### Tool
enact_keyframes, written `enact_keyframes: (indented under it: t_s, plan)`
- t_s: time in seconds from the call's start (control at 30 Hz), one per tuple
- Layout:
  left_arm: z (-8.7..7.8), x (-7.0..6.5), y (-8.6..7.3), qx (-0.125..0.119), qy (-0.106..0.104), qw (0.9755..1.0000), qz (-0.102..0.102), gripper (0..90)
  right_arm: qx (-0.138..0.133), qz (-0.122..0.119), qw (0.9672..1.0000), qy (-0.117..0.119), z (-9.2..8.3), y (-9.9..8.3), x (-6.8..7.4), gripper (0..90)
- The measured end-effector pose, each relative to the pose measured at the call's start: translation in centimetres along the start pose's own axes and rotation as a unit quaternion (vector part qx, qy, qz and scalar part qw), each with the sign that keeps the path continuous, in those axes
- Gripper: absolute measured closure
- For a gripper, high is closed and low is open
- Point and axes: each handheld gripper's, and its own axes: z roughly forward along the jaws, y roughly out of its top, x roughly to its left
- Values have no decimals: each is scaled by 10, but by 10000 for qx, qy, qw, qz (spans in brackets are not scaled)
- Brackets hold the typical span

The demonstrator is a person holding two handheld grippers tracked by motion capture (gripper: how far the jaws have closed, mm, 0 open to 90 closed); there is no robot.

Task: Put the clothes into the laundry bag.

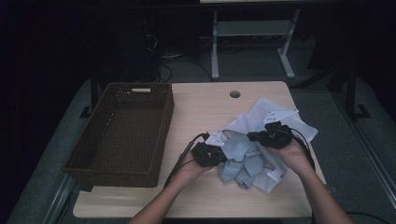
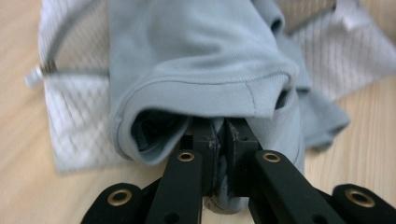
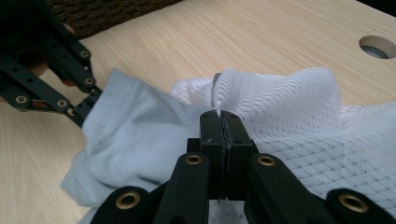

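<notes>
Garment (image 1: 243,158), pale blue, bunched at 4 o'clock on the table (image 1: 210,100), lying on and seemingly partly inside a white mesh bag (image 1: 280,114) spreading toward 2 o'clock. Clamped on its hemmed edge: left gripper (image 2: 219,135), jaws together with blue cloth pinched between. Clamped on the bag's mesh edge: right gripper (image 3: 223,116), shut tight on 1 fold.

Likely step: drawing the garment out of the bag. Keep the right grip steady as an anchor and pull the left toward the wicker basket (image 1: 163,123) at 9 o'clock. Pull slowly and low, along the bag's mouth, not across it. Watch for mesh caught up with the hem; number of layers pinched at the left impossible to tell. Lift clear of the table before crossing to the basket, without dragging the bag along.
</notes>
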Motion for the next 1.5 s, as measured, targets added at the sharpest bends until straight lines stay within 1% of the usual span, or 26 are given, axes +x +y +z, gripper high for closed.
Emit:
enact_keyframes:
  t_s: [0.07, 0.1, 0.13, 0.23, 0.27, 0.3, 0.4, 0.53, 0.6, 0.63, 0.67, 0.73, 0.77, 0.83, 0.87, 0.9, 1.0, 1.03, 1.13, 1.17, 1.2, 1.23, 1.27, 1.33, 1.4, 1.5]
  plan:
    - [2, 1, 7, -107, -28, 9999, -39, 843, -13, -20, 10000, 75, 1, 1, 2, 888]
    - [2, 1, 7, -107, -28, 9999, -39, 843, -13, -20, 10000, 75, 1, 1, 2, 888]
    - [6, 2, 13, -176, -25, 9998, -41, 843, -3, -67, 9999, 142, 1, 2, 5, 888]
    - [14, 4, 21, -196, -46, 9998, -47, 842, -33, -102, 9997, 220, 1, 3, 8, 888]
    - [14, 4, 21, -196, -46, 9998, -47, 842, -33, -102, 9997, 220, 1, 3, 8, 888]
    - [21, 5, 24, -205, -66, 9997, -61, 842, -32, -118, 9996, 239, -1, 4, 11, 888]
    - [28, 6, 26, -195, -70, 9998, -73, 841, -47, -108, 9996, 256, -2, 3, 11, 889]
    - [40, 7, 27, -174, -72, 9997, -124, 835, -54, -111, 9989, 455, 0, 2, 14, 889]
    - [41, 7, 27, -156, -67, 9998, -128, 817, -39, -136, 9987, 498, 1, 2, 17, 888]
    - [42, 7, 26, -131, -26, 9998, -138, 794, -33, -149, 9986, 500, 1, 2, 18, 888]
    - [41, 7, 25, -121, 6, 9998, -141, 750, -28, -163, 9987, 489, 1, 1, 19, 888]
    - [39, 8, 24, -100, -17, 9999, -133, 641, -23, -169, 9988, 459, 0, 1, 18, 888]
    - [36, 8, 23, -93, -38, 9998, -147, 641, -23, -169, 9988, 459, 0, 1, 18, 888]
    - [26, 8, 21, -102, -43, 9998, -167, 527, -36, -117, 9988, 465, -1, 0, 17, 888]
    - [17, 9, 19, -77, -17, 9999, -139, 503, -31, -116, 9988, 471, -1, 0, 17, 888]
    - [17, 9, 19, -77, -17, 9999, -139, 485, -31, -116, 9988, 471, -1, 0, 17, 888]
    - [-7, 14, 12, -200, 50, 9996, -193, 467, -19, -141, 9987, 493, -2, -2, 21, 888]
    - [-7, 14, 12, -200, 50, 9996, -193, 467, -25, -146, 9986, 517, -3, -3, 22, 888]
    - [-20, 22, 5, -221, 253, 9991, -245, 475, -16, -144, 9983, 563, -4, -5, 25, 888]
    - [-22, 26, 2, -207, 322, 9989, -280, 485, -23, -144, 9981, 594, -5, -5, 26, 888]
    - [-23, 33, -2, -180, 419, 9983, -369, 493, -24, -155, 9978, 646, -6, -6, 29, 888]
    - [-23, 37, -4, -168, 485, 9979, -407, 501, -42, -177, 9977, 652, -6, -7, 31, 888]
    - [-23, 37, -4, -168, 485, 9979, -407, 502, -42, -177, 9977, 652, -6, -7, 31, 888]
    - [-20, 46, -7, -154, 588, 9969, -497, 503, -50, -213, 9973, 702, -7, -9, 35, 887]
    - [-14, 54, -7, -107, 590, 9967, -553, 498, -32, -238, 9968, 759, -8, -11, 39, 887]
    - [0, 62, -5, -61, 543, 9967, -604, 479, -35, -234, 9967, 783, -8, -11, 39, 887]
